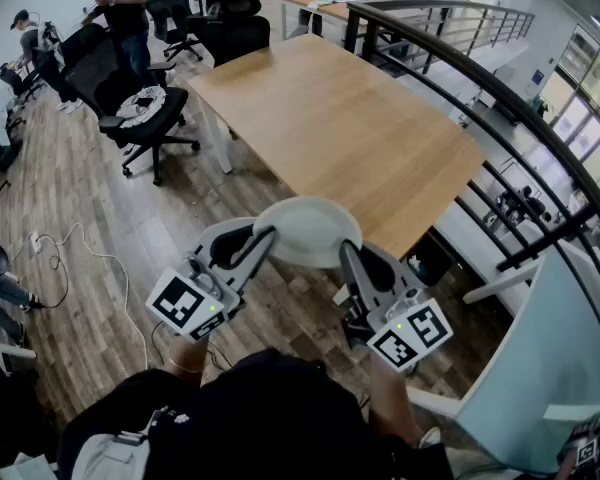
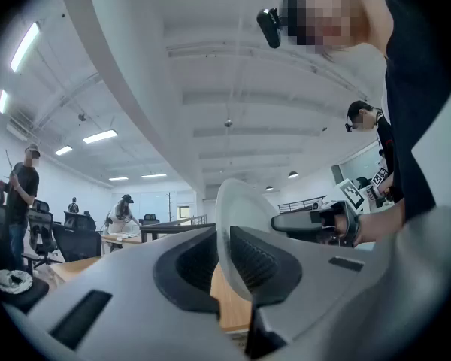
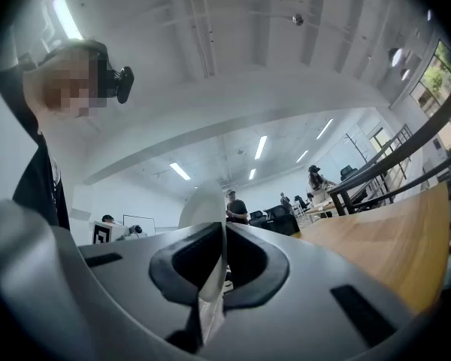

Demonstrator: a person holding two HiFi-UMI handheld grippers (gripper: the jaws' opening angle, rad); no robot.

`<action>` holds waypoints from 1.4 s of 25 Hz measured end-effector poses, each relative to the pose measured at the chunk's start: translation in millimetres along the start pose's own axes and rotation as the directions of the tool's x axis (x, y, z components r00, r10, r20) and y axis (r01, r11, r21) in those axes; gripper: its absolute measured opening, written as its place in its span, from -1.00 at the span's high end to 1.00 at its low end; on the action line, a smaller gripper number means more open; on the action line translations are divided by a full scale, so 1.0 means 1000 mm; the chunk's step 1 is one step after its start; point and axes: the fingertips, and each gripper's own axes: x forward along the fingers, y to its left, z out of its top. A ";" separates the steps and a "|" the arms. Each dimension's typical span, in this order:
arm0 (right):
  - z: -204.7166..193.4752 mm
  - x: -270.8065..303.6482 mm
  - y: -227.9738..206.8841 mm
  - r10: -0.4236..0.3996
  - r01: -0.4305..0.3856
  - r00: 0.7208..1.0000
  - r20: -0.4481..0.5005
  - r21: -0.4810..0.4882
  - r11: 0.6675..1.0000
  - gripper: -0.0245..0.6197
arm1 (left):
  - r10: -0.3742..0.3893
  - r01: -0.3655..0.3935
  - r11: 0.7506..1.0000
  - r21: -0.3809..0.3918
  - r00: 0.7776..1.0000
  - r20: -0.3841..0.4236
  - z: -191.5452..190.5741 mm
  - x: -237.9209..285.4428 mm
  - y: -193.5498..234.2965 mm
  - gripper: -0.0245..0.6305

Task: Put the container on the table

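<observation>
I hold a white, shallow container (image 1: 305, 230) in the air between both grippers, just off the near corner of the wooden table (image 1: 330, 118). My left gripper (image 1: 266, 240) is shut on its left rim, and my right gripper (image 1: 344, 252) is shut on its right rim. In the left gripper view the container's rim (image 2: 237, 216) stands edge-on between the pads of the left gripper (image 2: 224, 256), with the other gripper behind it. The right gripper view shows the thin white rim (image 3: 203, 205) pinched in the right gripper (image 3: 221, 265).
Black office chairs (image 1: 145, 108) stand left of the table on the wood floor. A dark curved railing (image 1: 500, 138) runs along the right side. A white chair (image 1: 560, 368) is at lower right. A white cable (image 1: 90, 253) lies on the floor. People (image 1: 125, 8) stand far back.
</observation>
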 end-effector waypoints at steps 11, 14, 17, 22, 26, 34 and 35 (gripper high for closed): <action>0.004 0.004 0.004 -0.010 0.010 1.000 0.011 -0.008 1.000 0.85 | -0.001 0.001 1.000 0.003 1.000 0.015 0.006 -0.002 0.003 0.76; -0.001 0.005 0.004 -0.020 0.020 1.000 0.001 0.001 1.000 0.85 | -0.002 0.002 1.000 0.000 1.000 0.005 0.001 -0.005 0.004 0.76; -0.007 0.006 0.004 -0.028 0.028 1.000 -0.004 0.004 1.000 0.85 | -0.004 0.004 1.000 0.001 1.000 -0.001 -0.004 -0.008 0.005 0.76; -0.009 0.014 0.011 -0.033 0.033 0.999 -0.004 -0.001 0.999 0.85 | -0.005 0.005 1.000 0.005 1.000 0.013 -0.002 -0.015 0.013 0.76; -0.018 0.023 0.017 -0.036 0.036 0.999 -0.004 0.000 0.999 0.85 | -0.006 0.006 1.000 0.011 1.000 0.016 -0.005 -0.024 0.022 0.76; -0.039 0.043 0.033 -0.054 0.054 0.999 -0.010 -0.004 0.999 0.85 | -0.014 0.014 1.000 0.020 1.000 0.001 -0.016 -0.050 0.041 0.76; -0.041 0.045 0.036 -0.052 0.052 0.999 -0.008 -0.002 0.999 0.85 | -0.010 0.010 1.000 0.019 1.000 -0.009 -0.017 -0.053 0.045 0.76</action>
